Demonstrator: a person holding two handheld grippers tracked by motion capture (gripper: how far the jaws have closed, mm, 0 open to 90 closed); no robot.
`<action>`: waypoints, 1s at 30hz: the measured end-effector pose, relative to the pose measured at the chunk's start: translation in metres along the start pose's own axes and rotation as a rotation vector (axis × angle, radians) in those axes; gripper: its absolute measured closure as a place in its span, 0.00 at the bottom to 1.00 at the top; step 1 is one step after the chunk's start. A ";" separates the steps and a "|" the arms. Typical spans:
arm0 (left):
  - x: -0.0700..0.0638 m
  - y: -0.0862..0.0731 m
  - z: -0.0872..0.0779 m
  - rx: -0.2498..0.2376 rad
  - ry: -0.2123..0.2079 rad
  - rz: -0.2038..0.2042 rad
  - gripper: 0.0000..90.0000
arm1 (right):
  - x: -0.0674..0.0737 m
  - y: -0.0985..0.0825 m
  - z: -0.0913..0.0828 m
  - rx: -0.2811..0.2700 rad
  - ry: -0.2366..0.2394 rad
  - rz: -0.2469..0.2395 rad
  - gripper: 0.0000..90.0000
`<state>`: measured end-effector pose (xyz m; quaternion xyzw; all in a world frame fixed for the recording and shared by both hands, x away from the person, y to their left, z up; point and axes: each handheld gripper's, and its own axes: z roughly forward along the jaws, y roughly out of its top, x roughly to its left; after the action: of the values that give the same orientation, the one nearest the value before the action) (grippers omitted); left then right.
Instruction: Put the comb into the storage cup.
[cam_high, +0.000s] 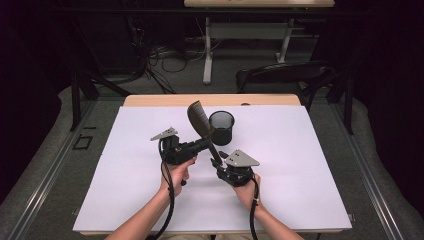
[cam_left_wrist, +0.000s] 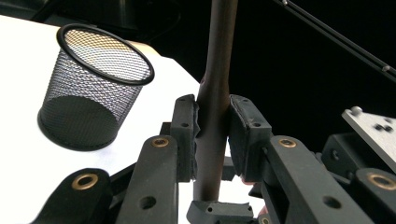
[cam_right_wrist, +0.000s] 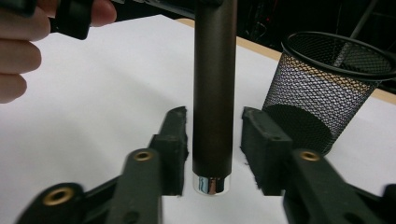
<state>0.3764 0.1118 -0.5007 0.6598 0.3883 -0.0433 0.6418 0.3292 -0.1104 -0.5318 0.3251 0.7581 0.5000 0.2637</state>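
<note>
A person sits at a table (cam_high: 150, 210) covered in white, a two-jaw gripper in each hand. The left gripper (cam_left_wrist: 212, 135) sits a little toward nine o'clock of the table's centre. Its pads are clamped on the dark brown handle of a hairbrush (cam_high: 199, 120), pressing it from both sides. The brush is lifted off the table and tilted, with its broad head up toward twelve o'clock and the handle slanting down toward five o'clock.

The right gripper (cam_right_wrist: 214, 142) is just toward five o'clock of the left one, at the lower end of the handle. Its jaws stand slightly apart, with a clear gap on either side of the handle, so the pads do not press it. The handle's shiny silver end cap (cam_right_wrist: 211, 185) hangs between them, just above the white surface.

A black wire-mesh pen cup (cam_high: 221, 127) stands upright and empty at two o'clock from the grippers, just beside the brush head and apart from it.
</note>
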 end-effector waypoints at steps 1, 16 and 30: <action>0.000 0.000 0.000 0.003 0.003 0.008 0.81 | -0.001 0.000 0.000 0.002 -0.001 0.007 0.56; -0.003 0.007 -0.009 0.006 0.084 0.115 0.81 | -0.013 0.004 -0.006 0.066 0.037 0.050 0.22; -0.003 0.010 -0.016 0.021 0.144 0.194 0.81 | -0.030 0.004 -0.018 0.111 0.058 0.060 0.11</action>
<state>0.3732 0.1260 -0.4886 0.7023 0.3670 0.0625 0.6068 0.3365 -0.1423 -0.5197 0.3473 0.7819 0.4739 0.2081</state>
